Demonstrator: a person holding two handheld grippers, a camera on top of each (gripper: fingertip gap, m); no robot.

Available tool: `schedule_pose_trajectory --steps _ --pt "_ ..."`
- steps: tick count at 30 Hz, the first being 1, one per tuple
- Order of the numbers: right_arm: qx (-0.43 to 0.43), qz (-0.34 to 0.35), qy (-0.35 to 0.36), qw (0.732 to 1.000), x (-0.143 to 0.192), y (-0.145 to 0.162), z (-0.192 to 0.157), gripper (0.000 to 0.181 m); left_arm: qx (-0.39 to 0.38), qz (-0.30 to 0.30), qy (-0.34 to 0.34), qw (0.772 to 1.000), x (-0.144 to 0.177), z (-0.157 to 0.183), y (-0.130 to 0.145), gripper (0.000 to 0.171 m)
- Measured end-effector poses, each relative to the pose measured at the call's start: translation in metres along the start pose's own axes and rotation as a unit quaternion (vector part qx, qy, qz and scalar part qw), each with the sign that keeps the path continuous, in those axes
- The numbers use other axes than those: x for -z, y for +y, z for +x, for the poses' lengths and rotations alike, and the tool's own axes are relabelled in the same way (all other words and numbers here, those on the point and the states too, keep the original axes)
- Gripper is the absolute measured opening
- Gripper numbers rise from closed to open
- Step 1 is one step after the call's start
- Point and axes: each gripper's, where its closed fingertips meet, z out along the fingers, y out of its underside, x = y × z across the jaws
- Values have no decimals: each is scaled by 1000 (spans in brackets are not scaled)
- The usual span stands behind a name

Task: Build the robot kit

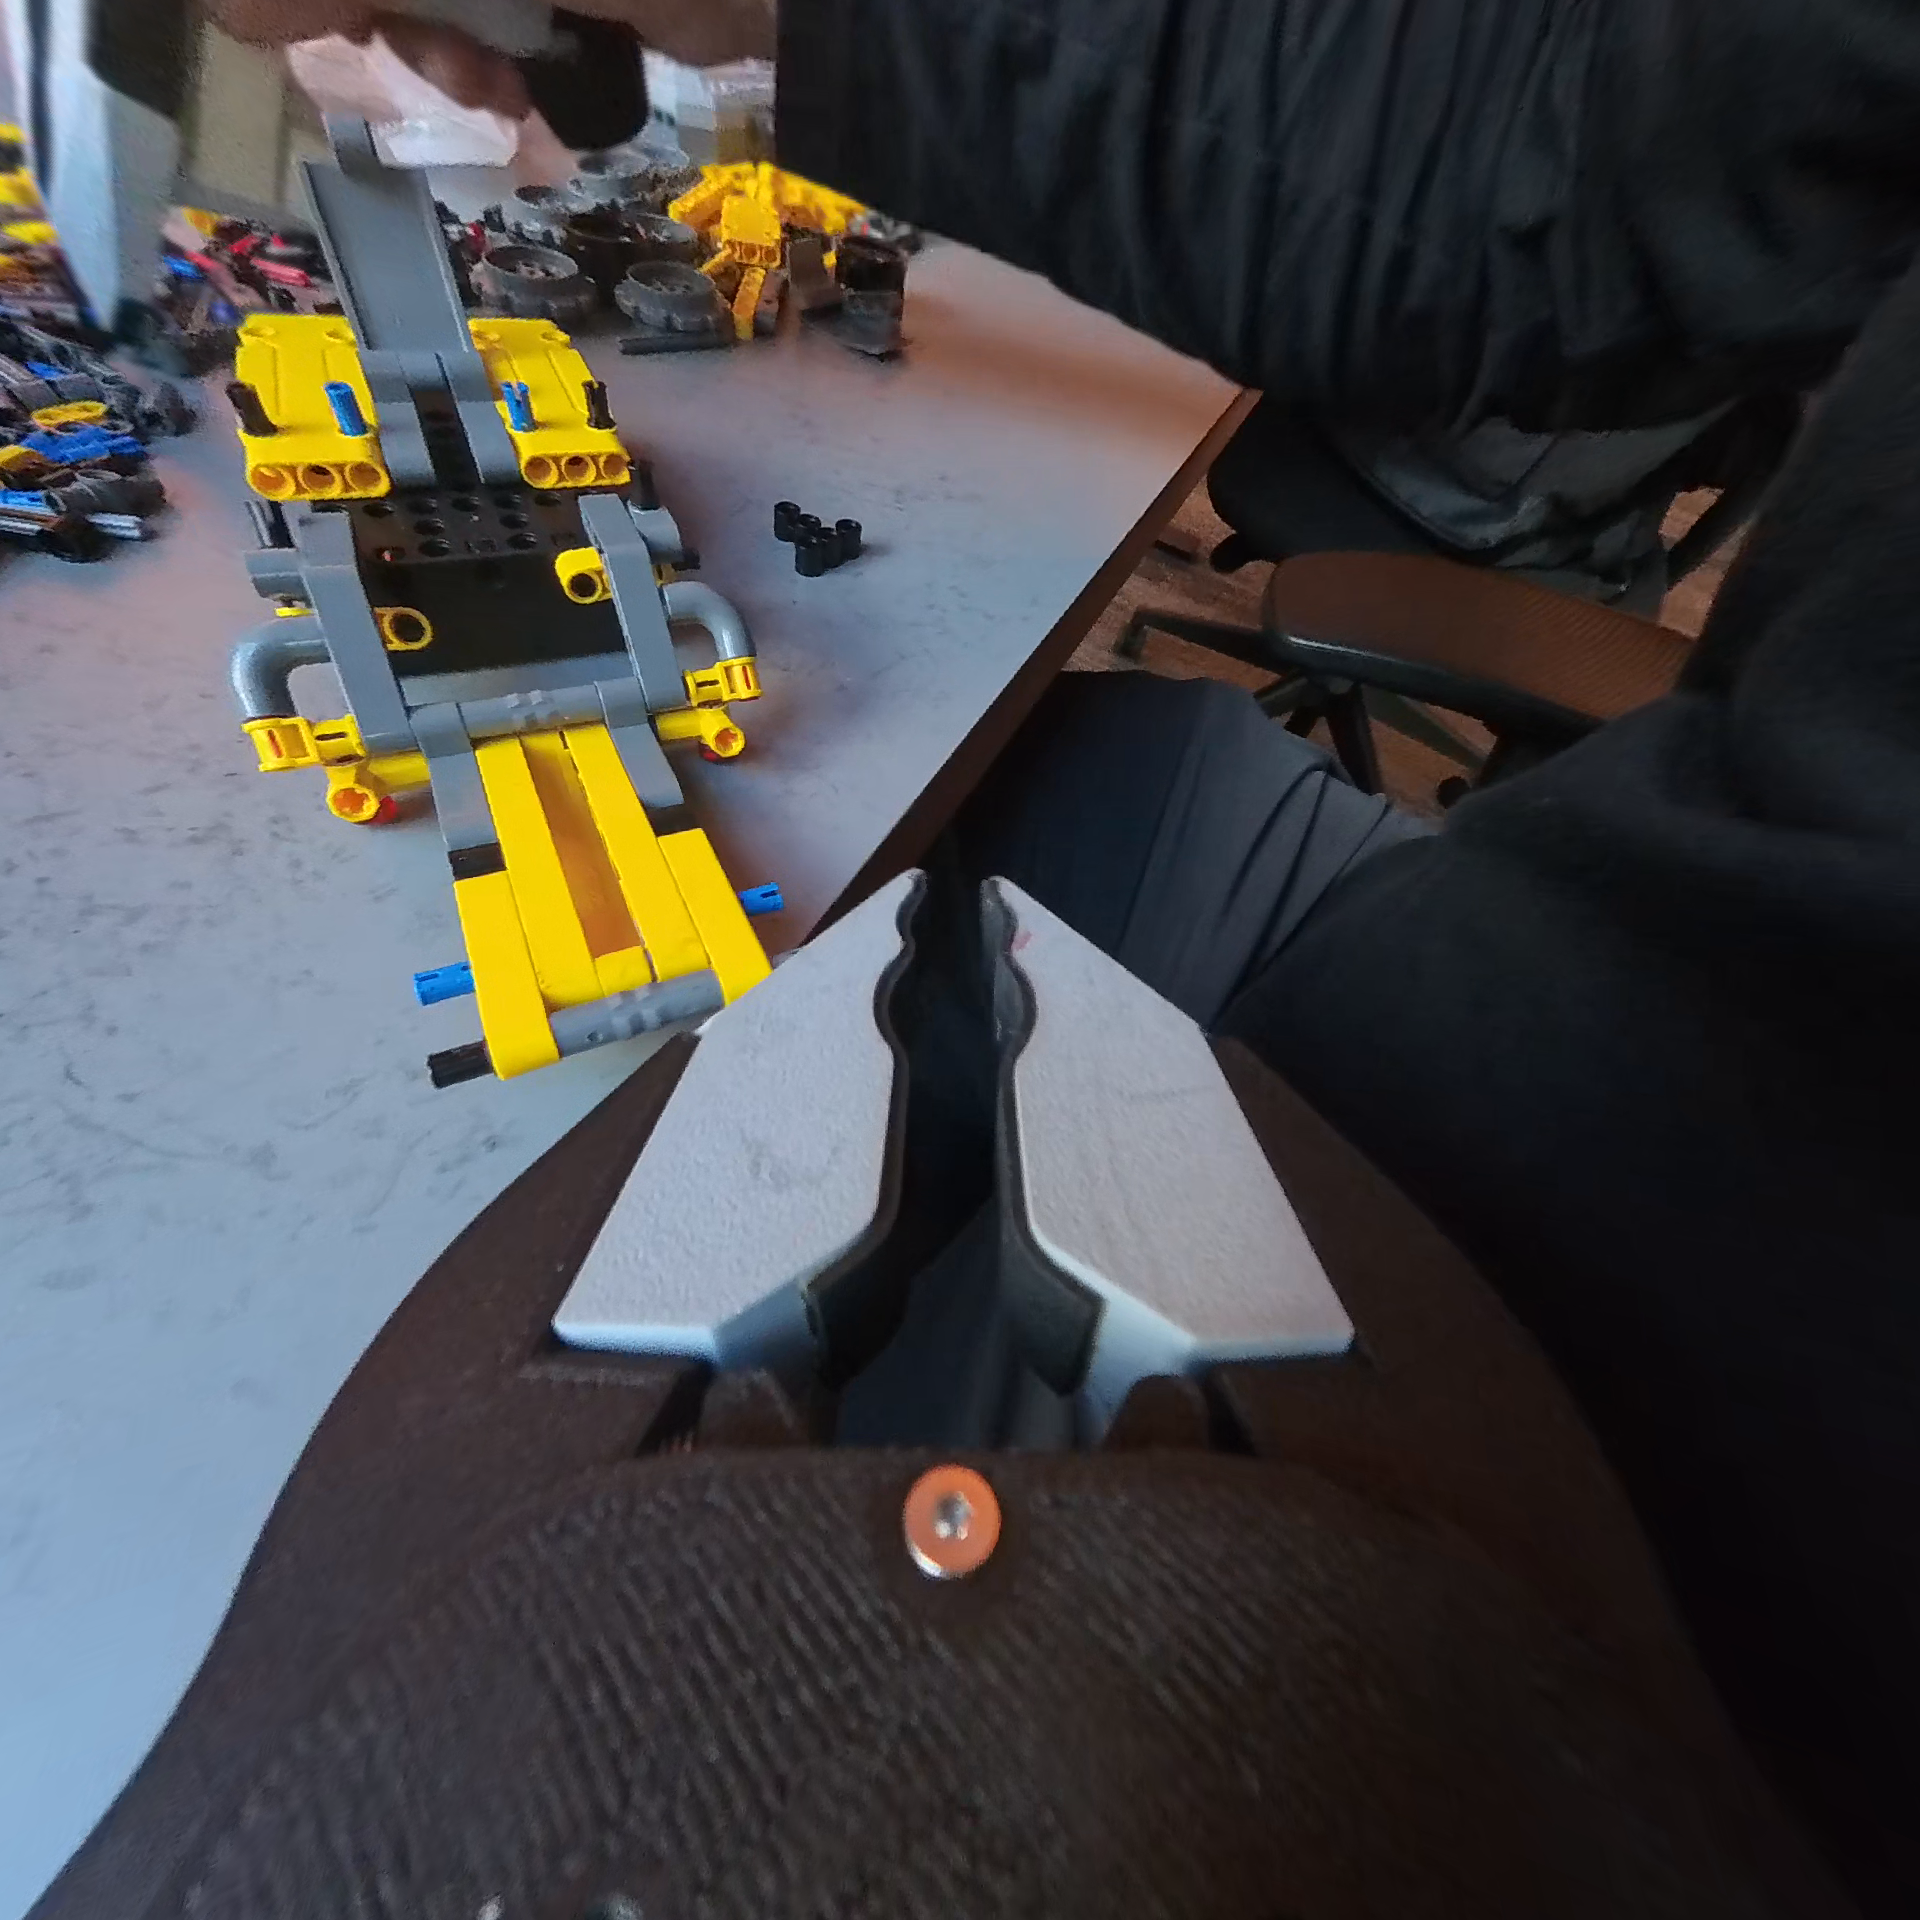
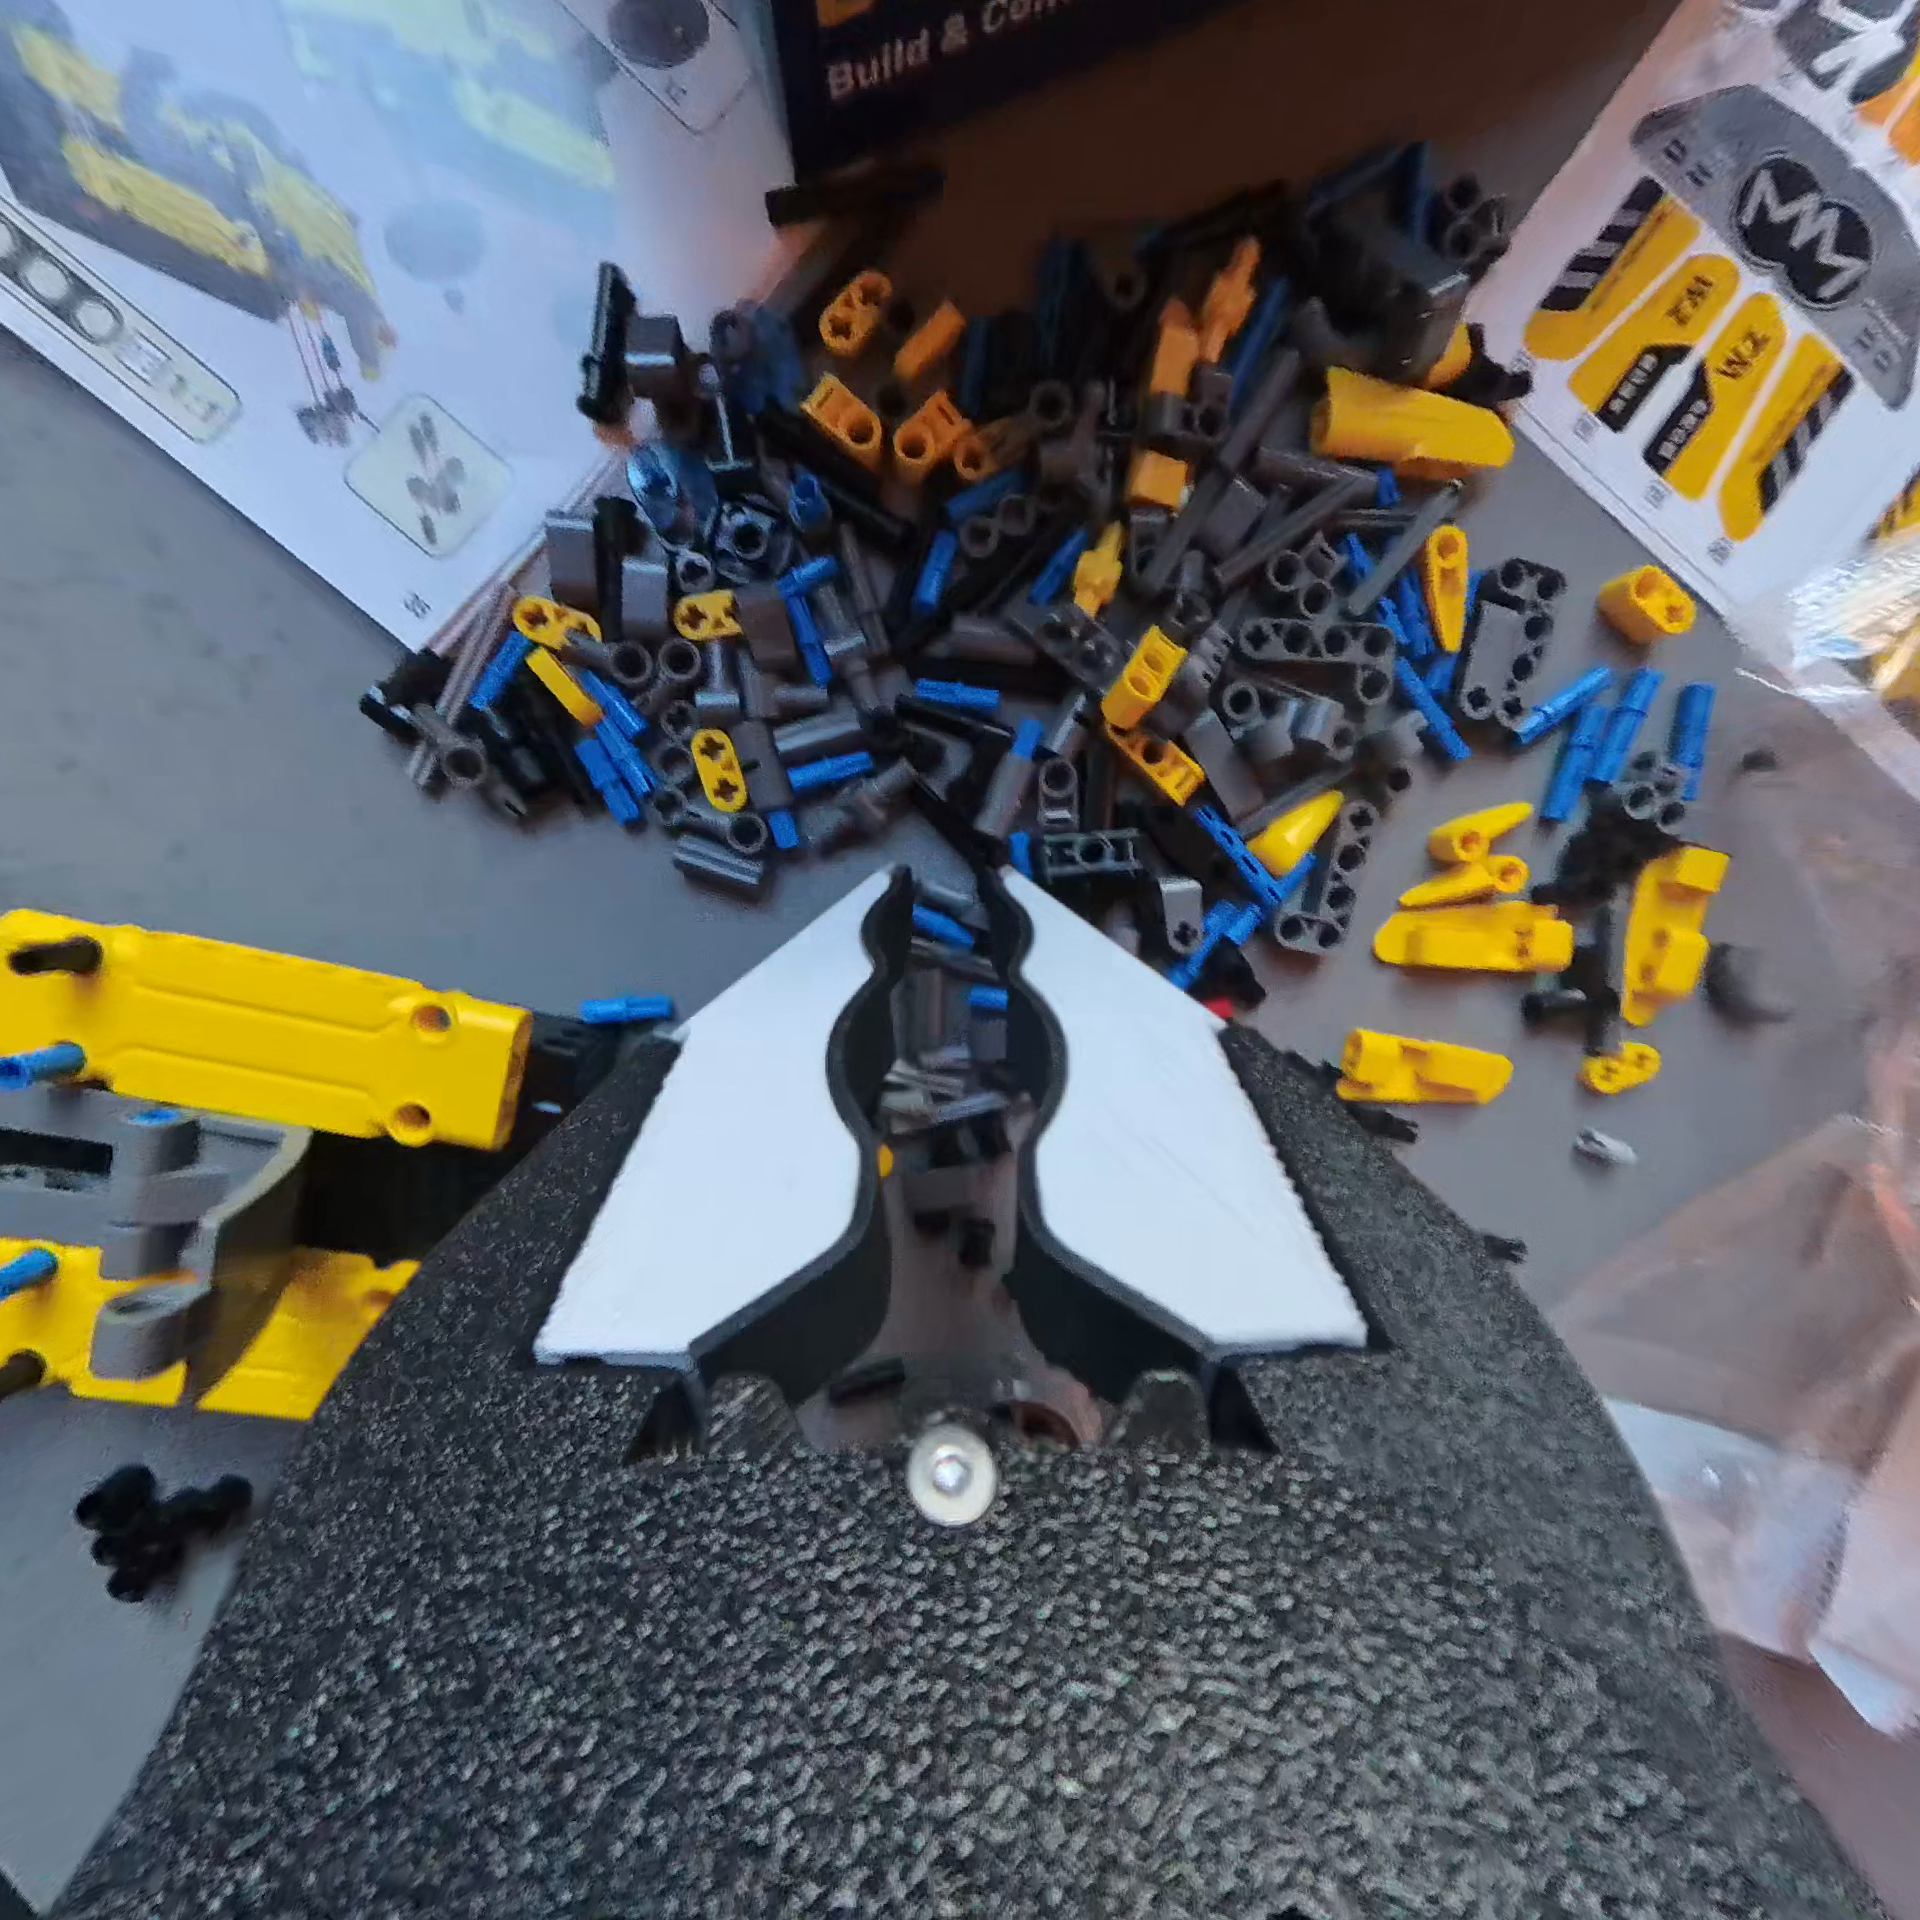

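The left gripper [image 1: 951,894], jaws slightly parted and empty, hangs past the table [image 1: 208,1247] edge, lower centre, just right of the yellow-grey model [image 1: 499,665]. The right gripper [image 2: 951,883], likewise narrowly parted and empty, hovers over the loose parts pile [image 2: 1039,623] at frame centre.

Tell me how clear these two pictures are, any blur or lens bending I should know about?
Left wrist view: the yellow and grey model is sharp, the table edge looks bent by the wide lens, and the other gripper at the top is smeared. Right wrist view: the loose parts pile is fairly crisp in the middle, but the instruction booklet and plastic bag smear at the edges.
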Motion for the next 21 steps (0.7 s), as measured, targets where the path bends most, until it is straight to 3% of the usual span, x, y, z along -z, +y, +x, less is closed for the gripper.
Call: schedule_pose_trajectory --steps 7,11,15,21 --pt "-40 64 17 997 8 -23 20 21 12 0 4 1000 -1 1 0 5" --pt "-40 14 -17 999 -8 -7 8 19 6 -3 3 1000 -1 2 1 5" --pt "-20 -13 21 999 1 9 14 13 6 -1 -1 1000 0 1 0 5" --pt "-16 22 19 999 5 -14 10 16 4 -7 7 1000 -2 5 2 5"
